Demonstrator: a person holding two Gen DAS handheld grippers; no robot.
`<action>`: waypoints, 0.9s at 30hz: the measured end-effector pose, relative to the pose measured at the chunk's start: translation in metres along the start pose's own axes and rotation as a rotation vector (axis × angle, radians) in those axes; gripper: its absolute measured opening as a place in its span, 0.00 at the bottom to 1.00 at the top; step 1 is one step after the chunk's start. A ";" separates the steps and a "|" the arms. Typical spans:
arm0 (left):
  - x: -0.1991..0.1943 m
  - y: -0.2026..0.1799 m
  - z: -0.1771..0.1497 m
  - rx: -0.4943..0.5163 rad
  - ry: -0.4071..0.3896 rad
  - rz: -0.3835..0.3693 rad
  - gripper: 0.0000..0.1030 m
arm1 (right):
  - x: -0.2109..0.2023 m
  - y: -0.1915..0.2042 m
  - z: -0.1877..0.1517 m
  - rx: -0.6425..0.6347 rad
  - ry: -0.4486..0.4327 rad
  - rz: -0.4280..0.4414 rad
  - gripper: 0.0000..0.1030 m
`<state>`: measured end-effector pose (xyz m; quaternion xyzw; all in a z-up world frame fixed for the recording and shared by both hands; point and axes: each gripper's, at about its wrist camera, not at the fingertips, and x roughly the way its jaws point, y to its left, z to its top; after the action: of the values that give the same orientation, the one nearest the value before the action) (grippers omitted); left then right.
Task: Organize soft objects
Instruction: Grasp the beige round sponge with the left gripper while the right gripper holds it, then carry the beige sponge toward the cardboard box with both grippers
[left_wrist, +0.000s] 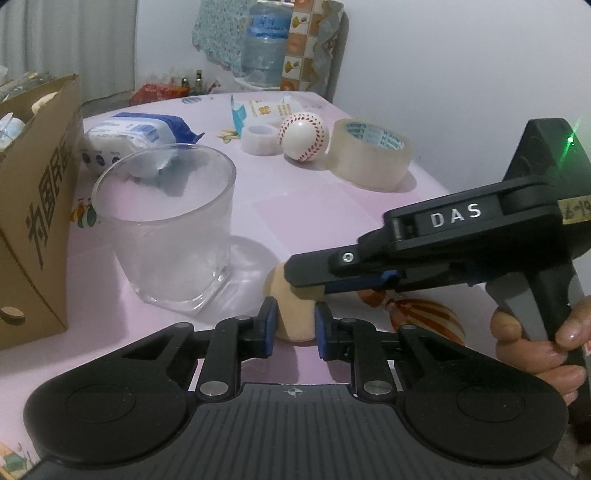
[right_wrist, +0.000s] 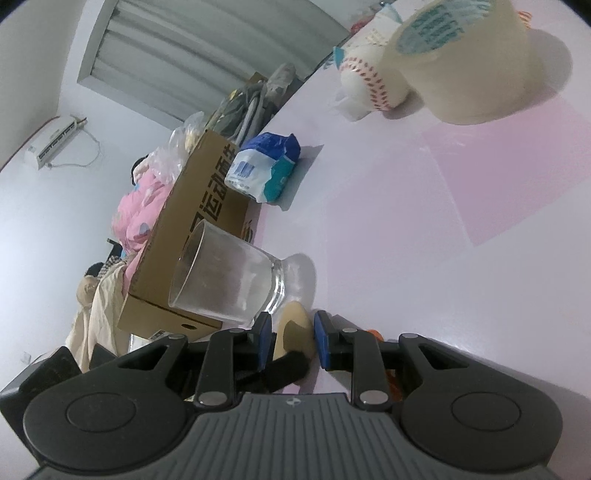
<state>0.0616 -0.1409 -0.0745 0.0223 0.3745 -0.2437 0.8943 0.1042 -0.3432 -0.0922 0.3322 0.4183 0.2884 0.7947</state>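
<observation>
A beige soft egg-shaped object (left_wrist: 277, 287) (right_wrist: 295, 322) hangs just above the pink table (left_wrist: 314, 206), beside a frosted glass cup (left_wrist: 166, 229) (right_wrist: 225, 284). My left gripper (left_wrist: 294, 325) is shut on it, with a blue pad pressed on each side. My right gripper (left_wrist: 303, 291) (right_wrist: 293, 328) reaches in from the right, held by a person's hand (left_wrist: 535, 339). It is also shut on the object, one finger lying over its top. A black finger of the left gripper (right_wrist: 288, 365) shows in the right wrist view. A soft baseball (left_wrist: 301, 136) (right_wrist: 369, 81) lies farther back.
A cardboard box (left_wrist: 33, 221) (right_wrist: 192, 221) stands left of the cup. A blue-and-white tissue pack (left_wrist: 136, 136), a small tape roll (left_wrist: 260, 138) and a large tape roll (left_wrist: 369, 155) (right_wrist: 461, 62) sit at the back. An orange striped shape (left_wrist: 424, 317) lies below the right gripper.
</observation>
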 end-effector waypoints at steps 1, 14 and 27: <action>0.000 0.000 -0.001 -0.001 -0.004 -0.002 0.19 | 0.001 0.001 0.000 -0.011 0.000 -0.002 0.54; -0.022 -0.012 -0.008 0.039 -0.046 -0.052 0.18 | -0.023 0.012 -0.017 -0.055 -0.037 -0.007 0.43; -0.157 -0.006 0.014 0.051 -0.343 0.032 0.18 | -0.061 0.160 -0.005 -0.439 -0.146 0.128 0.41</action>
<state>-0.0257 -0.0833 0.0428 0.0088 0.2099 -0.2390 0.9480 0.0419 -0.2891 0.0576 0.1973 0.2649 0.3973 0.8562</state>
